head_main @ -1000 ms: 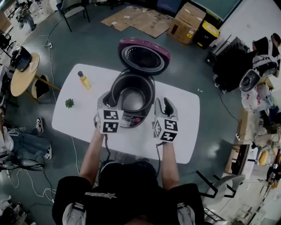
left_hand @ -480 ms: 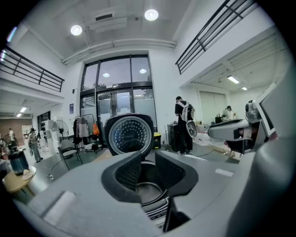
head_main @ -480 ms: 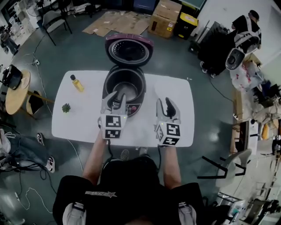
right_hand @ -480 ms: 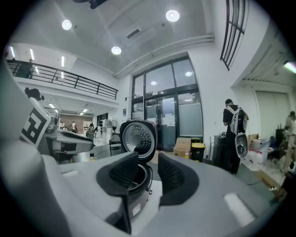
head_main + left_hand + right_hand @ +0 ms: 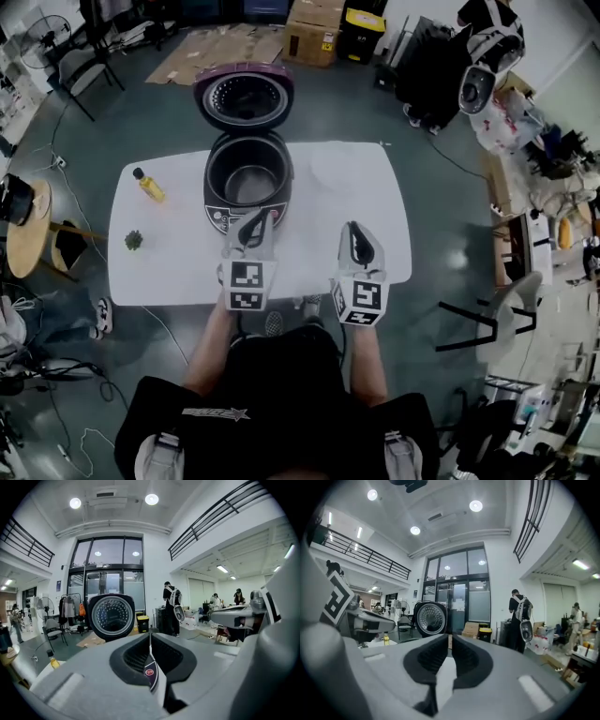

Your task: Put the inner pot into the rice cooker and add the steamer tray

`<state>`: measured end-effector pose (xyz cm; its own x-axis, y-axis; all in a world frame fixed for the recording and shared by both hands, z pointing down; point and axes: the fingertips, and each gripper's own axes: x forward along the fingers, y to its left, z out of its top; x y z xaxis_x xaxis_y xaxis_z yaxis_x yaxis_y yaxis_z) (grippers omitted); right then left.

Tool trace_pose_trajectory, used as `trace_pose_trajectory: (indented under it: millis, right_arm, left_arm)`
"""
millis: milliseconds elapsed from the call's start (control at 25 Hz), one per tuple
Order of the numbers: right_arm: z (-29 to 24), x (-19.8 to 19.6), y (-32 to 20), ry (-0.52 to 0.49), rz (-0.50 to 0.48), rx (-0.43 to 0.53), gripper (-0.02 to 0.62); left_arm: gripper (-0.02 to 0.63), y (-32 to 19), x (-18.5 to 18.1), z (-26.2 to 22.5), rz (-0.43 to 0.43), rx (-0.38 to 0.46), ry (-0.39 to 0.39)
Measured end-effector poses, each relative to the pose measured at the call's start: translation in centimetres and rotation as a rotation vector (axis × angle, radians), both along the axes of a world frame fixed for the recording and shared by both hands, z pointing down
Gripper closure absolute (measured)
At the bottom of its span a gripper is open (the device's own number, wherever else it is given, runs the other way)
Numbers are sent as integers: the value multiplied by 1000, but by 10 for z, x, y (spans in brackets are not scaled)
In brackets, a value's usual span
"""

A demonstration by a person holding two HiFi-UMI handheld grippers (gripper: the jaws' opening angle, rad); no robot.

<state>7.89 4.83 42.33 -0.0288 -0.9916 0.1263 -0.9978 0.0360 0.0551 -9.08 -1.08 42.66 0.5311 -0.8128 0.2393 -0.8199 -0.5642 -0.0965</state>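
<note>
The rice cooker (image 5: 248,178) stands open on the white table (image 5: 384,244), its purple-rimmed lid (image 5: 244,97) tipped back on the far side. A grey inner pot (image 5: 249,183) sits in the cooker's well, and nothing can be made out inside it.

The left gripper (image 5: 256,223) has just been closing. In the left gripper view its jaws meet along a thin line with nothing held between them. The cooker lies directly ahead of its tips, the front control panel just before them; whether they touch it cannot be told. The raised lid (image 5: 111,615) shows beyond, slightly left of the jaw line.

The right gripper (image 5: 354,231) has also just been closing. Its jaws are together but for a hairline gap, with nothing in it. It hangs over bare tabletop, the cooker ahead and off to its left, well apart.

A small yellow bottle (image 5: 146,185) and a little green plant (image 5: 133,240) stand far to the left of the left gripper.
</note>
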Motion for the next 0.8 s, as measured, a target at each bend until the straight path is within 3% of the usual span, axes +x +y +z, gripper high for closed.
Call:
trace_pose_trajectory:
  millis: [120, 800]
  right_arm:
    - [10, 6, 12, 6, 13, -28, 589]
    - [8, 56, 3, -8, 70, -32, 589]
  left_arm:
    - [595, 7, 11, 2, 20, -1, -5]
    - [595, -1, 71, 8, 106, 0, -28]
